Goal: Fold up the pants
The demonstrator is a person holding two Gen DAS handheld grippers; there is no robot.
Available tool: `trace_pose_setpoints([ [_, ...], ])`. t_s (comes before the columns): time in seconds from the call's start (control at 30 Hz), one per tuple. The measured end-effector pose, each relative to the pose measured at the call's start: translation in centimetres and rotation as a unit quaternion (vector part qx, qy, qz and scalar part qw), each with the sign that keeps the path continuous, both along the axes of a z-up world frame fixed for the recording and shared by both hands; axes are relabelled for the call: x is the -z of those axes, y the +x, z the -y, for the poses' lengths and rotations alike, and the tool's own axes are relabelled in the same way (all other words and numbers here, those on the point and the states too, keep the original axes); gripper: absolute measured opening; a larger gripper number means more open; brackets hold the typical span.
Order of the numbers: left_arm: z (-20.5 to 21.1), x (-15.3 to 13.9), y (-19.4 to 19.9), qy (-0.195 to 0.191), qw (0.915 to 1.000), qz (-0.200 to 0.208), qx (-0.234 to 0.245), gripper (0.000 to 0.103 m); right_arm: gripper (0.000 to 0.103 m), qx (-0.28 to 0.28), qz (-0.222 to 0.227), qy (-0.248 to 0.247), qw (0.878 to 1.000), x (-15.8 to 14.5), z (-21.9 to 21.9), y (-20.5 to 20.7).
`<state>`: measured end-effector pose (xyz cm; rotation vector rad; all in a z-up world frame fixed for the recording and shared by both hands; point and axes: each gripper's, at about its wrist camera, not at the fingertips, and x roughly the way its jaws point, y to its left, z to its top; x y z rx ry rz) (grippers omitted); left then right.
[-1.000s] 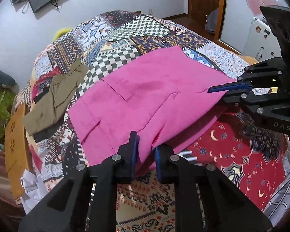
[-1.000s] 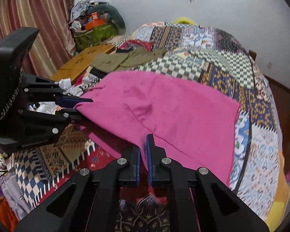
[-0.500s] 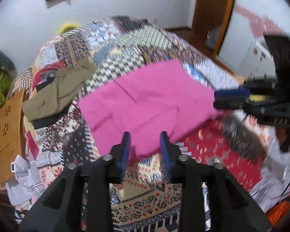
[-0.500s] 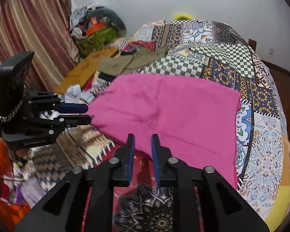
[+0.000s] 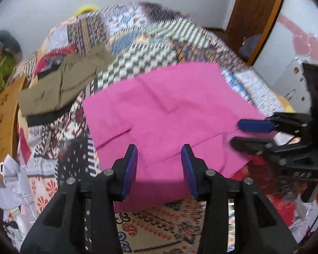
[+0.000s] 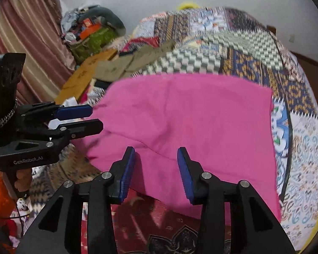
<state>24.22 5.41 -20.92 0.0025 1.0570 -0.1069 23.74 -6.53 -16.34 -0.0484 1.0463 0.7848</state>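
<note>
Pink pants [image 5: 169, 116] lie folded flat on the patchwork bedspread [image 5: 137, 42], their near edge hanging over the bed's front. They also show in the right wrist view [image 6: 190, 116]. My left gripper [image 5: 159, 165] is open and empty, just above the near edge at the pants' left part. My right gripper [image 6: 155, 169] is open and empty over the near edge at the right part. Each gripper shows in the other's view: the right one [image 5: 250, 133] and the left one [image 6: 82, 118], both with jaws apart.
Folded olive pants [image 5: 59, 84] lie on dark clothes at the bed's far left. A wooden board [image 5: 2, 114] leans beside the bed. A pile of clutter [image 6: 91, 31] sits by the curtain. A door [image 5: 254, 17] and mirror stand at the right.
Both grippers let go of the pink pants' near edge and opened wide. They drew back and up a little; the fabric dropped flat onto the bed.
</note>
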Motion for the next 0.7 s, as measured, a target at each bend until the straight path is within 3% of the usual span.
trace_pose_setpoints([
  [0.27,-1.0,0.5,-2.2,0.034,0.999,0.024,0.018,0.047,0.038,0.019,0.003,-0.015,1.0,1.1,3.4,-0.5],
  [0.43,-2.3,0.4,-3.2,0.023,0.9994,0.025,0.009,0.054,0.038,0.047,-0.008,-0.01,0.999,1.2,6.2,-0.5],
  [0.7,-3.0,0.2,-4.4,0.006,0.9996,0.027,-0.001,0.054,0.038,0.101,-0.016,-0.014,0.995,1.9,10.3,-0.7],
])
